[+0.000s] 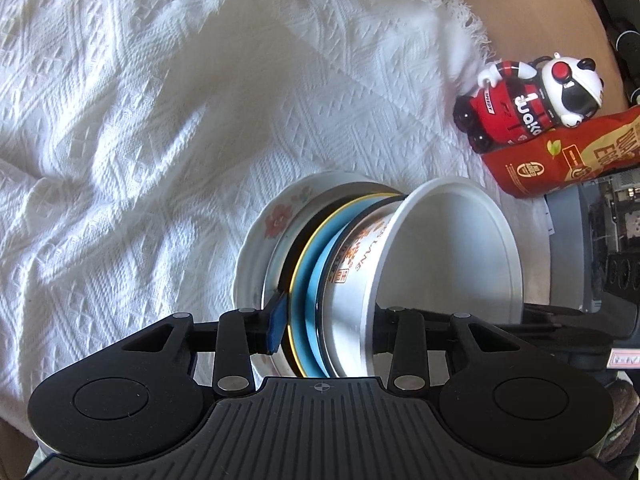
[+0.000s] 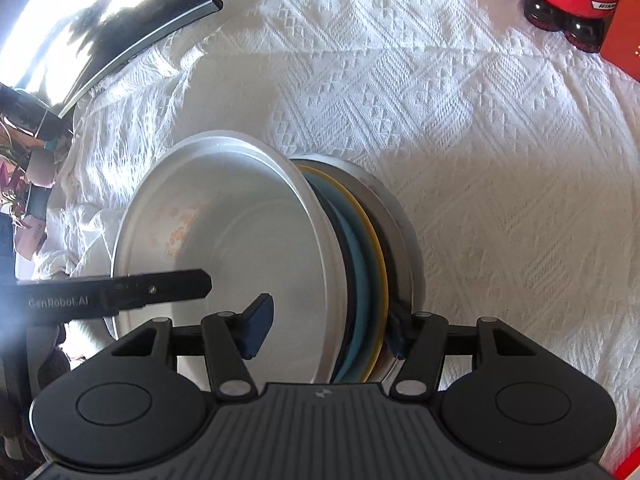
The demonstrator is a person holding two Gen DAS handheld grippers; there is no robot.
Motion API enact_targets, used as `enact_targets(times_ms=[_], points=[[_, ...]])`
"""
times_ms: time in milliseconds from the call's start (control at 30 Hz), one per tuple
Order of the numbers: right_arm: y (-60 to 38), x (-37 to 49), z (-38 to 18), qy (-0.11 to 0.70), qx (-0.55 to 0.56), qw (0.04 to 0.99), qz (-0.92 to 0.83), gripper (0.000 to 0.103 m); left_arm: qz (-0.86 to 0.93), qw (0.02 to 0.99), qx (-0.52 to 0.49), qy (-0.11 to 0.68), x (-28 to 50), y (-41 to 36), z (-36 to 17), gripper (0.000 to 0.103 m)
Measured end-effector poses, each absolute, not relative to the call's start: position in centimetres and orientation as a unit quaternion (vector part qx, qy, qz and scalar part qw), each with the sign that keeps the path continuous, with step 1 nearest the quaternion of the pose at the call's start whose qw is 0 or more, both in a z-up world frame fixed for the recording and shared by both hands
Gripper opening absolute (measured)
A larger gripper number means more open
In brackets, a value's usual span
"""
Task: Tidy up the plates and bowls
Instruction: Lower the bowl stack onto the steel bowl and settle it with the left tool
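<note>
A nested stack of dishes is held on edge above the white cloth: a floral plate (image 1: 276, 220), a steel plate, a blue plate with a yellow rim (image 1: 304, 276) and a white bowl with orange lettering (image 1: 444, 248). My left gripper (image 1: 324, 320) clamps the stack, one pad behind the blue plate, the other inside the bowl. My right gripper (image 2: 328, 328) clamps it from the other side: one pad (image 2: 256, 328) inside the bowl (image 2: 240, 240), the other behind the plates (image 2: 372, 256). The left gripper's finger (image 2: 160, 288) shows in the right wrist view.
A wrinkled white woven cloth (image 1: 140, 128) covers the table. A panda toy in a red car (image 1: 528, 100) and a red snack bag (image 1: 560, 152) lie at the right. A dark monitor (image 2: 100, 28) stands beyond the cloth's edge.
</note>
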State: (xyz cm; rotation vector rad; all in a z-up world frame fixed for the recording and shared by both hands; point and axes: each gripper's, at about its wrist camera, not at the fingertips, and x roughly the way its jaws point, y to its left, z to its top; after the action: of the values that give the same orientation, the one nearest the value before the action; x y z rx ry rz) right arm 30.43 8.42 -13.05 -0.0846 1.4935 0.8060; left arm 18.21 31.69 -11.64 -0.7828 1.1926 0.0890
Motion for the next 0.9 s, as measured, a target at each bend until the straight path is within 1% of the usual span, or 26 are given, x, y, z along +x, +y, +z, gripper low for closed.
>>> enact_targets(times_ms=[133,533,733,767,833,900], points=[[8.8,29.8,-12.4,0.651,-0.064,0.664,0.361,0.057,0.041,0.756,-0.357,0.547,18.2,31.6,-11.6,0.04],[9.0,30.3,-13.1,0.647,-0.048,0.669,0.362,0.06,0.051,0.75,-0.358,0.554,18.2,32.0,-11.2,0.04],[10.4,30.3,-13.4,0.645,-0.086,0.664,0.368,0.059,0.068,0.758,-0.35,0.547,17.8,32.3,-10.1,0.04],[10.6,30.3,-13.3,0.643,-0.096,0.664,0.369,0.059,0.068,0.761,-0.351,0.541,17.6,32.4,-9.6,0.039],[10.8,29.8,-12.4,0.622,-0.121,0.675,0.377,0.058,0.056,0.769,-0.362,0.524,17.3,32.8,-8.5,0.026],[10.7,29.2,-10.7,0.577,-0.152,0.701,0.39,0.058,0.061,0.777,-0.358,0.514,17.2,32.9,-7.3,0.025]])
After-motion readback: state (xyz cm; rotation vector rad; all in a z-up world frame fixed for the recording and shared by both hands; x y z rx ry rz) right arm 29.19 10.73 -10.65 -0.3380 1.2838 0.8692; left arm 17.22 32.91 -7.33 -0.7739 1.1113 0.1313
